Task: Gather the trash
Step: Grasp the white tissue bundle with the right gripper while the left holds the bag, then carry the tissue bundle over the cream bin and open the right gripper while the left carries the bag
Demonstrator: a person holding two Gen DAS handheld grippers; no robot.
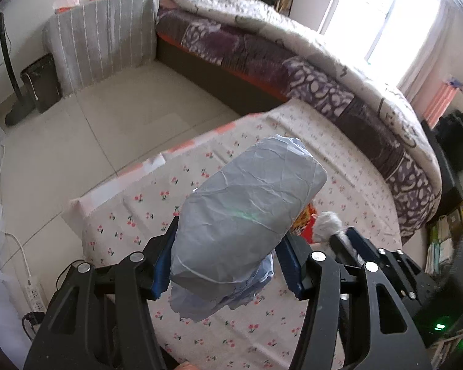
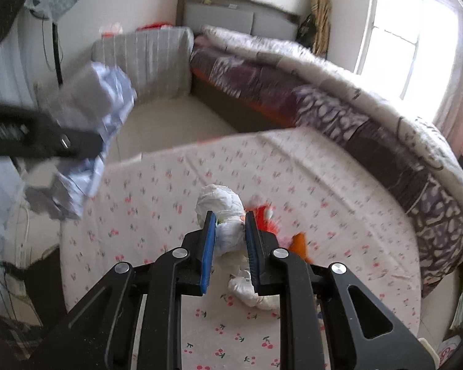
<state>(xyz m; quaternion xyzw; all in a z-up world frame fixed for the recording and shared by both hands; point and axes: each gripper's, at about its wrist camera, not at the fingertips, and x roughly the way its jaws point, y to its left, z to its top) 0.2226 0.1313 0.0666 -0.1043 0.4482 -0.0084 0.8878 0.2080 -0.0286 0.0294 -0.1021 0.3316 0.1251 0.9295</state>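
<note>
My left gripper (image 1: 228,246) is shut on a big crumpled grey-blue paper wad (image 1: 247,212) and holds it above the cherry-print tablecloth (image 1: 339,166). The same wad (image 2: 89,114) shows in the right wrist view at the upper left, in the left gripper (image 2: 77,145). My right gripper (image 2: 230,240) is shut on a white crumpled plastic bag (image 2: 223,212) just above the cloth; it also shows in the left wrist view (image 1: 327,222). A red-orange wrapper (image 2: 264,215) lies on the cloth right behind the white bag.
A dark trash bin (image 1: 41,81) stands on the tiled floor at the far left, beside a fan stand (image 1: 12,71) and a grey striped cover (image 1: 105,40). A bed with a purple quilt (image 1: 293,71) runs behind the table. Shelves (image 1: 447,234) stand at right.
</note>
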